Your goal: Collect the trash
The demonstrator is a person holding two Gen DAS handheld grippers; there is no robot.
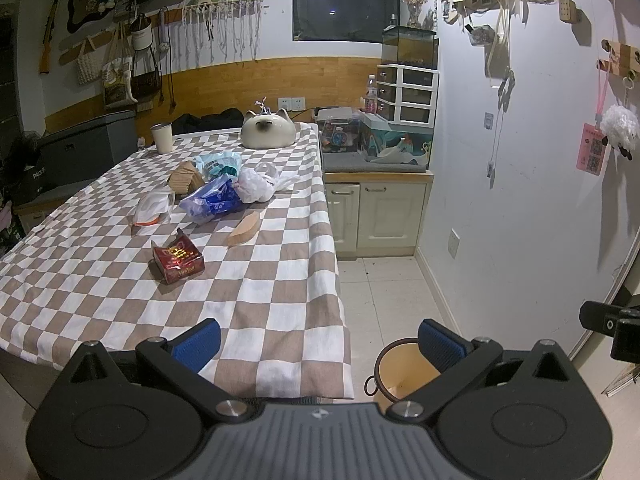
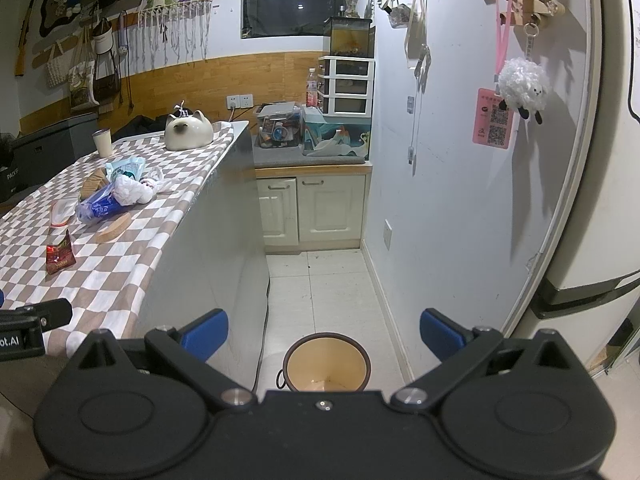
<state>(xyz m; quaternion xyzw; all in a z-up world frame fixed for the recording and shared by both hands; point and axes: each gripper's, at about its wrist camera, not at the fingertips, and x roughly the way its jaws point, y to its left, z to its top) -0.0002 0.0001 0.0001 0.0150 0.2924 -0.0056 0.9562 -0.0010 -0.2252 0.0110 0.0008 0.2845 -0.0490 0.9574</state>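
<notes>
Tongs L (image 1: 320, 344) & R (image 2: 324, 334) wide, empty | bin (image 2: 328, 360) on floor beside table edge (image 1: 340, 300)

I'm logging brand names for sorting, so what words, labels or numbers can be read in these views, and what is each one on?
"YinYan", roughly: red snack packet on the checked tablecloth; small, uncertain.
"PACK", cut off: dark box left of the table.
"ot.AI", cut off: left hand-held gripper, seen from the right wrist.
Blue wrapper: white print, blurred.
Pink card: QR codes, text too small.
Bottle label: unreadable.

Bin (image 2: 328, 364) base behind hand-held gripper (image 2: 324, 338)
</notes>
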